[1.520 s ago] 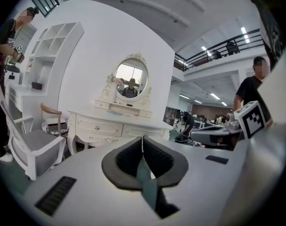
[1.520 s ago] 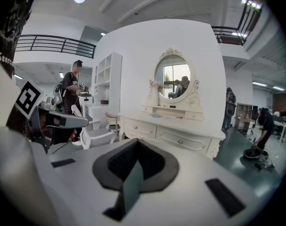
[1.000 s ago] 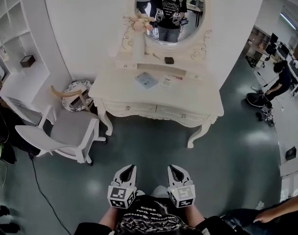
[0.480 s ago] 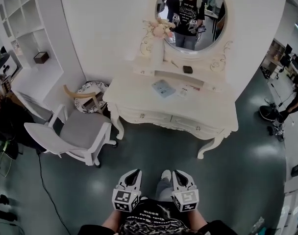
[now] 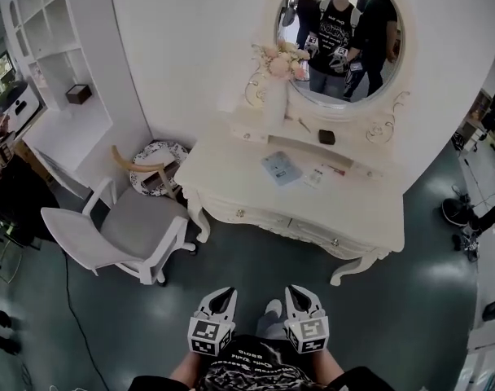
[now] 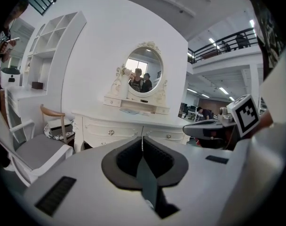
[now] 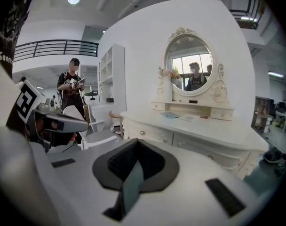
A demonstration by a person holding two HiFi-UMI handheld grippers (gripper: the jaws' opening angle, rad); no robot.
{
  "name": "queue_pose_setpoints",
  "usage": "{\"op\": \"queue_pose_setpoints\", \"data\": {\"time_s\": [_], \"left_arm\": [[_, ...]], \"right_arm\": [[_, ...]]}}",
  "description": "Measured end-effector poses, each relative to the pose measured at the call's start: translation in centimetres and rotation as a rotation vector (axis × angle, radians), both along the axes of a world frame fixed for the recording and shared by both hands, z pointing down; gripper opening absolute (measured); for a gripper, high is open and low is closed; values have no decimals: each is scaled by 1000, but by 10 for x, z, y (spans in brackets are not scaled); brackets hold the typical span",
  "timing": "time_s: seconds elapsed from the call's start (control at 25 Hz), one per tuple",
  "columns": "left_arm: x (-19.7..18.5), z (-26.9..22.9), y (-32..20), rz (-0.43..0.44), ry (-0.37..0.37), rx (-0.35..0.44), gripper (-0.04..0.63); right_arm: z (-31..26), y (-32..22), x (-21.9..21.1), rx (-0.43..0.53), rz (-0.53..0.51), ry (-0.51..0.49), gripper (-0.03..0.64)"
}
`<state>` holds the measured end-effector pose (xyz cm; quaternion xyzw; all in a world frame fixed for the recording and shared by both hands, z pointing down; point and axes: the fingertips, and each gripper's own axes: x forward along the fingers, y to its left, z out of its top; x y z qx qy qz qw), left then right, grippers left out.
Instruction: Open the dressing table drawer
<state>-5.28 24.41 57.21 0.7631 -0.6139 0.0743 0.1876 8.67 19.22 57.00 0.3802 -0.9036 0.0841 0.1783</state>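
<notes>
A white dressing table [image 5: 370,218] stands against the curved wall, with its round mirror [image 5: 345,39] above it. A white chair [image 5: 121,226] sits to its left. Both drawers [image 5: 260,217] under the tabletop [image 5: 231,169] are shut, their knobs facing the person. Well short of the table, the left tongs [image 5: 224,294] and right tongs [image 5: 296,292] are side by side. Each pair is pinched fully together with nothing between. A blue booklet [image 5: 281,168] lies on the tabletop.

Mock bedroom corner inside a big office hall: white dressing table [image 5: 313,210], round mirror [image 5: 345,35], shelves [image 5: 52,39] far left, mezzanine railing [image 7: 53,48] overhead, grey floor [image 5: 256,259].
</notes>
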Motion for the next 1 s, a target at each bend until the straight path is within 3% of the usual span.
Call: {"op": "queue_pose_setpoints", "data": {"time_s": [0.76, 1.0], "left_arm": [[33, -6, -118, -94, -9, -7, 21], [62, -5, -147, -79, 0, -18, 21]], "right_arm": [[-1, -126, 32, -6, -116, 2, 11], [0, -158, 52, -9, -122, -5, 11]]}}
